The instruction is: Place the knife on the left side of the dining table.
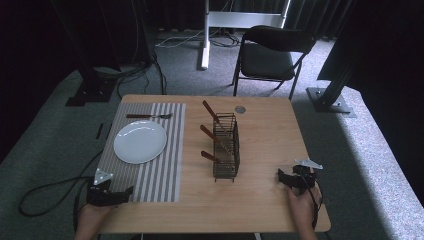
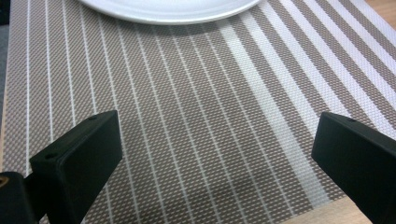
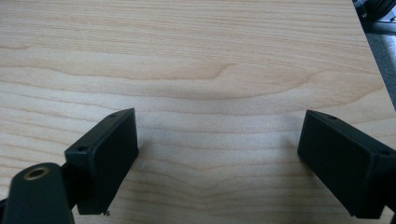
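Note:
A white plate (image 1: 140,141) lies on a striped placemat (image 1: 165,165) at the table's left, with a wooden-handled fork (image 1: 148,116) beyond it. A black wire caddy (image 1: 225,146) stands mid-table holding three wooden-handled utensils (image 1: 210,111). My left gripper (image 1: 127,191) rests at the placemat's near left corner, jaws wide apart and empty; the left gripper view has the gripper (image 2: 215,154) over the mat (image 2: 196,107) with the plate's rim (image 2: 173,16) ahead. My right gripper (image 1: 281,176) sits near the front right of the table, open over bare wood (image 3: 210,60), nothing between the jaws (image 3: 219,158).
A small round grey disc (image 1: 240,109) lies near the table's far edge. Behind the table stand a black folding chair (image 1: 270,52) and a white stand leg (image 1: 205,35). Black cables (image 1: 45,192) trail on the carpet at the left.

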`<act>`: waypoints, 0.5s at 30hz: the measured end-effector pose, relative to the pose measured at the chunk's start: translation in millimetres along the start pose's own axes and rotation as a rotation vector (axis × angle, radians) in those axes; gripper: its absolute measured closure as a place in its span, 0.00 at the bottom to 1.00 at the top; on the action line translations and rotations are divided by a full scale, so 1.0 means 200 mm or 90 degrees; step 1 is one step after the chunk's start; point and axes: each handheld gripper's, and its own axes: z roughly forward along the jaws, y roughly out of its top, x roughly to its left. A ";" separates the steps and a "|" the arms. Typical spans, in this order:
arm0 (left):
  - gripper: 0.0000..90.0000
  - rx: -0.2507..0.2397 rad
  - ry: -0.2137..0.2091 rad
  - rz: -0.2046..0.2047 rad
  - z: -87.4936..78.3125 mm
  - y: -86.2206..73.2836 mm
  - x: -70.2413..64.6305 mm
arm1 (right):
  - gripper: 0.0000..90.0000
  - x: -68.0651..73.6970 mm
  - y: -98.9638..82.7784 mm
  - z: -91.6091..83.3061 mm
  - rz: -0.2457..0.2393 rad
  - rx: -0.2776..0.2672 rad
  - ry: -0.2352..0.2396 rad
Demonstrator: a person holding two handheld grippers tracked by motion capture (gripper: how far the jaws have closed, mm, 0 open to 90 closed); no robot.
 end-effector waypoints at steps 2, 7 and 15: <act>0.02 0.001 -0.009 0.003 0.00 0.02 -0.01 | 0.13 0.00 0.00 0.00 0.000 0.000 0.000; 0.02 -0.008 -0.030 0.018 -0.02 0.06 -0.03 | 0.13 0.00 0.00 0.00 0.000 0.000 0.000; 0.02 -0.035 -0.056 0.047 -0.05 0.15 -0.10 | 0.13 0.00 0.00 0.00 0.000 0.000 0.000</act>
